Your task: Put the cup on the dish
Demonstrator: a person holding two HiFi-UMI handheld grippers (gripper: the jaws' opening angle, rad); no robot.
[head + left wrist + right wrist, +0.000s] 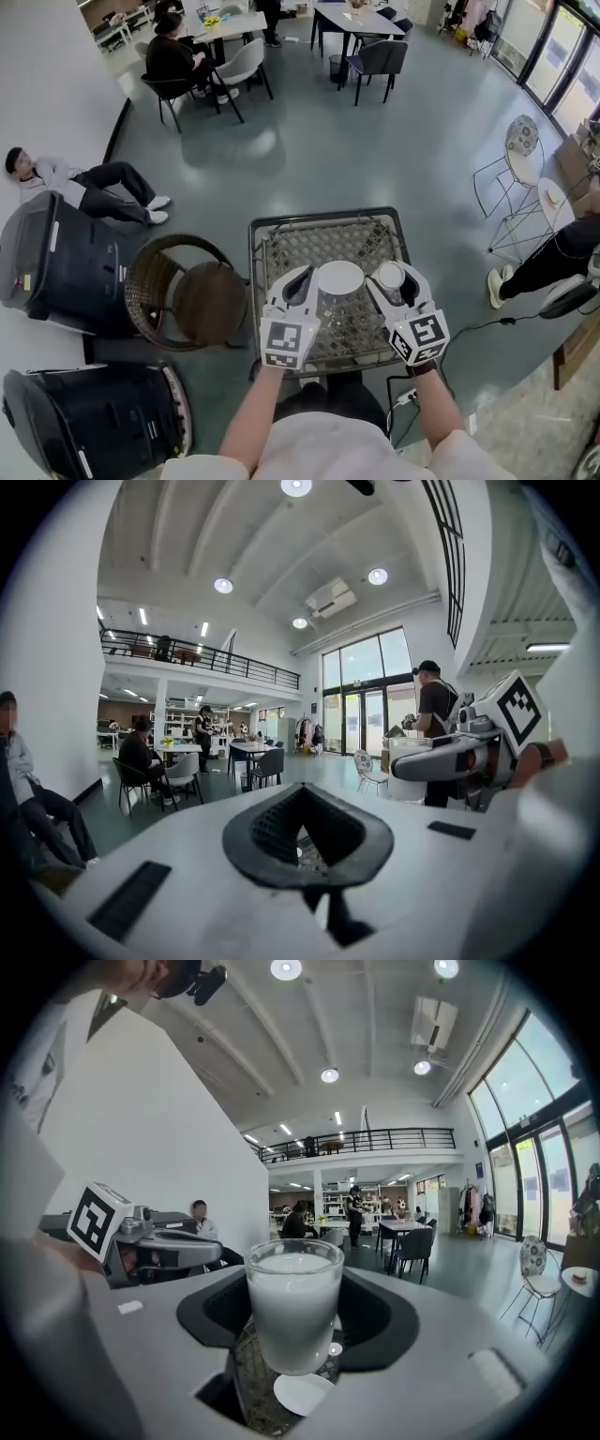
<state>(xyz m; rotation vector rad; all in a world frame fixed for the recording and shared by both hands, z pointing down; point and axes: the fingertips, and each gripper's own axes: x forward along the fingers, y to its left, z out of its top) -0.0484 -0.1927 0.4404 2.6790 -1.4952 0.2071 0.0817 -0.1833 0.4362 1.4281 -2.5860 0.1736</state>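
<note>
A white round dish (339,277) lies on the wicker-topped table (281,239), between my two grippers. My right gripper (391,272) is shut on a frosted glass cup (390,279) and holds it upright just right of the dish. In the right gripper view the cup (293,1302) fills the dark hollow between the jaws, with a white oval (302,1393) on the wicker below it. My left gripper (300,279) hovers at the dish's left edge. Its jaws sit together around an empty hollow (307,832). The left gripper view shows the right gripper (441,761) with the cup.
A round wicker chair (187,292) stands close to the table's left. Two black bins (56,262) (94,422) sit further left. A cable (478,328) runs over the floor at right, near a white wire chair (516,178). People sit at tables in the background.
</note>
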